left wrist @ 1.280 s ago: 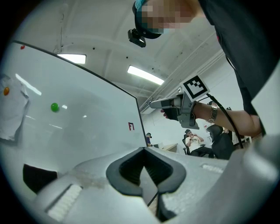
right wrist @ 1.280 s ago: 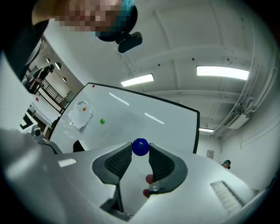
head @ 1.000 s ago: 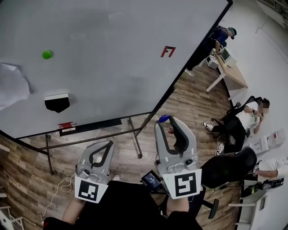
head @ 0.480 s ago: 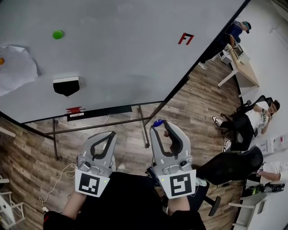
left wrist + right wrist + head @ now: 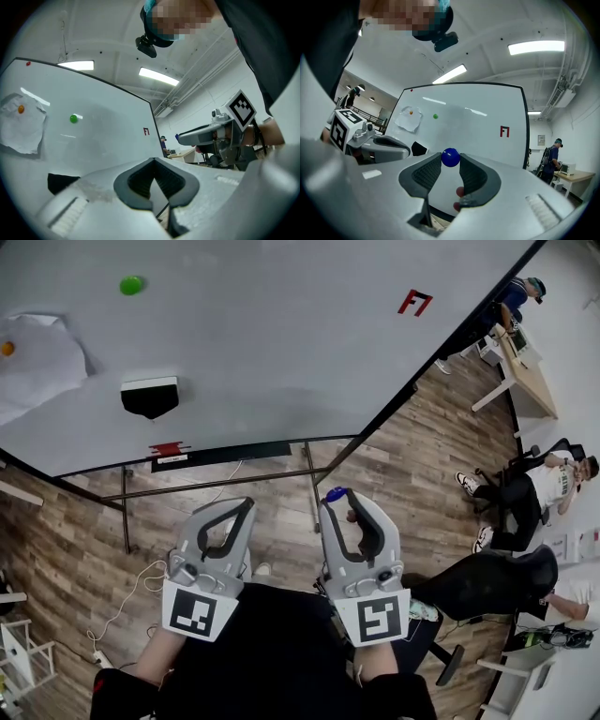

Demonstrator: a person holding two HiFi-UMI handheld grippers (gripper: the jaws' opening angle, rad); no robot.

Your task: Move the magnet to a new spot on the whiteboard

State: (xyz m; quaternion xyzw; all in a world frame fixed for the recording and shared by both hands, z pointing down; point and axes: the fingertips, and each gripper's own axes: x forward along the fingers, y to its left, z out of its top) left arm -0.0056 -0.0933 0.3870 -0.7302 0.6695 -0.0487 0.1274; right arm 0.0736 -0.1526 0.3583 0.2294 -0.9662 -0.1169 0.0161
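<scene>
A small blue ball magnet [image 5: 336,494] [image 5: 450,157] is pinched between the tips of my right gripper [image 5: 337,498] [image 5: 450,159], which is shut on it and held off the board over the floor. The whiteboard [image 5: 281,352] [image 5: 478,126] stands ahead, tilted across the head view. On it sit a green magnet [image 5: 131,284] [image 5: 73,118] [image 5: 435,116] and an orange magnet [image 5: 7,349] [image 5: 20,109] pinning a crumpled paper [image 5: 42,367]. My left gripper [image 5: 232,512] [image 5: 152,161] hangs beside the right one, shut, with nothing in it.
A black-and-white eraser [image 5: 150,395] clings to the board's lower left, and a red mark [image 5: 414,302] sits at its right. The board's metal stand [image 5: 216,488] crosses the wooden floor below. People, a black chair [image 5: 487,582] and a desk [image 5: 525,371] are at the right.
In the head view the board has slid up and to the right, bringing the paper and orange magnet into sight. Both grippers sit slightly lower and closer together; the blue magnet stays gripped.
</scene>
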